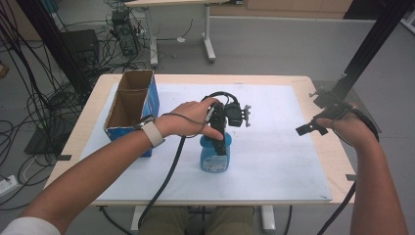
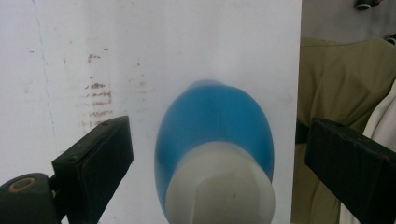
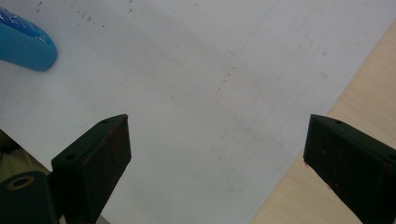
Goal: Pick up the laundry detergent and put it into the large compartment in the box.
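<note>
A blue bottle [image 1: 214, 157] with a white cap stands upright near the middle of the white sheet [image 1: 274, 161]. My left gripper [image 1: 221, 139] points straight down over it. In the left gripper view the bottle [image 2: 215, 126] rises between the two wide-apart jaws, its white cap [image 2: 219, 186] nearest the camera, and neither jaw touches it. My right gripper [image 1: 308, 128] hovers open above the right edge of the table. In the right gripper view its jaws frame bare white sheet [image 3: 201, 93], with the bottle's base [image 3: 23, 44] at the top left.
An open blue cardboard box [image 1: 132, 108] stands at the left of the wooden table [image 1: 337, 161]. The gripper cable [image 1: 169, 176] trails toward the front edge. A black frame post [image 1: 372, 44] rises at the back right.
</note>
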{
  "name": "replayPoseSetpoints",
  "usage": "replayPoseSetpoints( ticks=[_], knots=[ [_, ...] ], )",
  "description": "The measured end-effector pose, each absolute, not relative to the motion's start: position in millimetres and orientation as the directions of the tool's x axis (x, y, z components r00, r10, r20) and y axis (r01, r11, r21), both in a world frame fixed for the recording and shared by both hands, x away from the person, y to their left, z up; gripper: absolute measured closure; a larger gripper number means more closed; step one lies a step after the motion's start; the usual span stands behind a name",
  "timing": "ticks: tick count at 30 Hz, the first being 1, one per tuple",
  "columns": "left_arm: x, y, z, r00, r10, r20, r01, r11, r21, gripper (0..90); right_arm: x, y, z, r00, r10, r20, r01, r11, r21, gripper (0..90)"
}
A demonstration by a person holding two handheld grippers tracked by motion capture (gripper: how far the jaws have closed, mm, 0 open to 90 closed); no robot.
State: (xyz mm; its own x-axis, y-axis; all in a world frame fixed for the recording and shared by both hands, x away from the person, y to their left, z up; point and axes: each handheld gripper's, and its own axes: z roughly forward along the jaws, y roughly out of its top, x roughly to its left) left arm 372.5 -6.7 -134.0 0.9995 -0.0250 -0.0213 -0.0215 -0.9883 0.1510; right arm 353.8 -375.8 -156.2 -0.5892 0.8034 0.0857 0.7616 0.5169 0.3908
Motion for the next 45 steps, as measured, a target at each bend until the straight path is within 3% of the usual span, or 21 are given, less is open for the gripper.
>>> replayPoseSetpoints(
  ticks=[23, 45],
  knots=[
    [371, -14, -150, 1.0, -0.028, -0.001, -0.028, -0.992, 0.121, 11.0, 351, -379, -161, -0.586, 0.805, 0.091, 0.763, 0.511, 0.395, 7.5],
    [366, -14, -158, 0.998, -0.043, 0.034, -0.047, -0.993, 0.112, 21.1, 351, -378, -161, -0.59, 0.803, 0.089, 0.761, 0.515, 0.395, 7.5]
  ],
)
